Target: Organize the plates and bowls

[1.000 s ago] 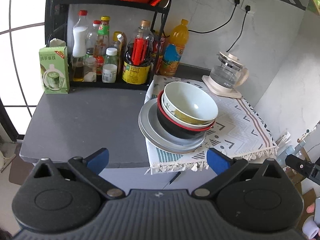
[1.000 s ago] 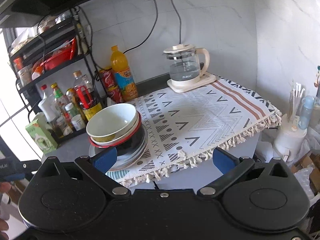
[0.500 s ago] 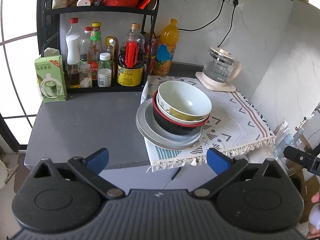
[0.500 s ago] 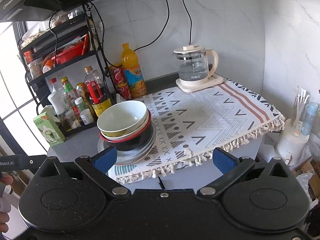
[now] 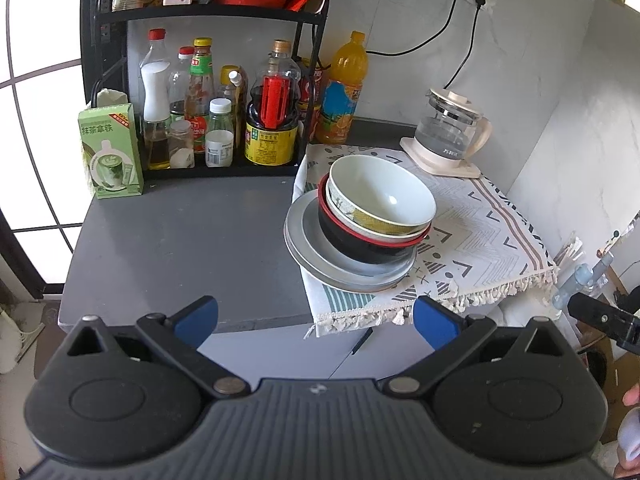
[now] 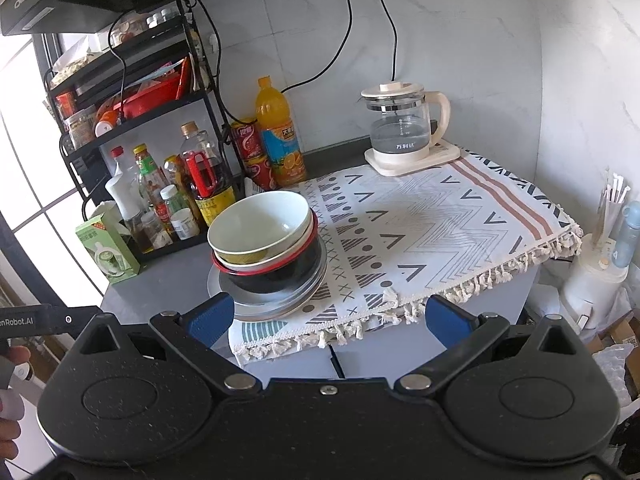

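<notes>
- Holding both grippers wide and empty, we are hovering the left gripper [image 5: 316, 316] and right gripper [image 6: 327, 316] short of the counter [image 5: 180, 248].
- We are facing 3 bowls [image 5: 380, 200] sitting nested on 2 plates [image 5: 312, 256], straddling the cloth [image 5: 480, 232] edge.

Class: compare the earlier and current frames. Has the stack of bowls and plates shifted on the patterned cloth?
No. The stack sits on the same left corner of the patterned cloth, overhanging its edge toward the grey counter as before. Only the cameras' viewpoints changed.

White marble-look wall [image 6: 460, 60], grey counter [image 5: 180, 240], black rack [image 5: 208, 12], bright window [image 5: 36, 80]
</notes>
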Demonstrator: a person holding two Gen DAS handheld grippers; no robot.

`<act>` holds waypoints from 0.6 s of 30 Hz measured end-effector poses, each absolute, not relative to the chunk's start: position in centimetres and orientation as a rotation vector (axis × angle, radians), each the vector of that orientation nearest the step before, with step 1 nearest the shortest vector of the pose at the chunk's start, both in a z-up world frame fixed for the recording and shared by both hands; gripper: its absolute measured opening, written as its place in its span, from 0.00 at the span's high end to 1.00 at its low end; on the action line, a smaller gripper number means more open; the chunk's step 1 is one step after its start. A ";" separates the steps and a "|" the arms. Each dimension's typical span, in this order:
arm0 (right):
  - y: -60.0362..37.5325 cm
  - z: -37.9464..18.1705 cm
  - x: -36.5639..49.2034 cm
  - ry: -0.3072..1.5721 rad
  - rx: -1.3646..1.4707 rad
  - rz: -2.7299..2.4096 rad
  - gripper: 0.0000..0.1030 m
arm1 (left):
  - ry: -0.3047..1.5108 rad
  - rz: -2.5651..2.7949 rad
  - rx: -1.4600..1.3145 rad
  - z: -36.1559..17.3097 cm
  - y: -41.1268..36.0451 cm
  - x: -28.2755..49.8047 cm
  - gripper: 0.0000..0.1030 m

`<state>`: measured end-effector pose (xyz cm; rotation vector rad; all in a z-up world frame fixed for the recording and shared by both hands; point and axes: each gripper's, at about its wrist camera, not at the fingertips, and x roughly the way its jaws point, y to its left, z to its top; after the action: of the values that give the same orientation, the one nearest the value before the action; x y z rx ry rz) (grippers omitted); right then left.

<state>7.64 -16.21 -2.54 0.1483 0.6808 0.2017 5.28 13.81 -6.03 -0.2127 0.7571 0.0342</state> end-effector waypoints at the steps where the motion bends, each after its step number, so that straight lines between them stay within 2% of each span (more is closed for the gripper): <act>1: -16.2 -2.6 7.7 0.684 0.149 0.202 0.00 | 0.758 0.033 -0.211 -6.0 13.8 5.3 0.00; 18: -15.8 -2.6 8.3 0.685 0.109 0.207 0.00 | 0.771 0.031 -0.208 -6.2 13.3 5.9 0.00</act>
<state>8.29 -15.83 -2.56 0.1086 0.6850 0.2068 5.91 13.30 -6.22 -0.2076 0.7705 0.0310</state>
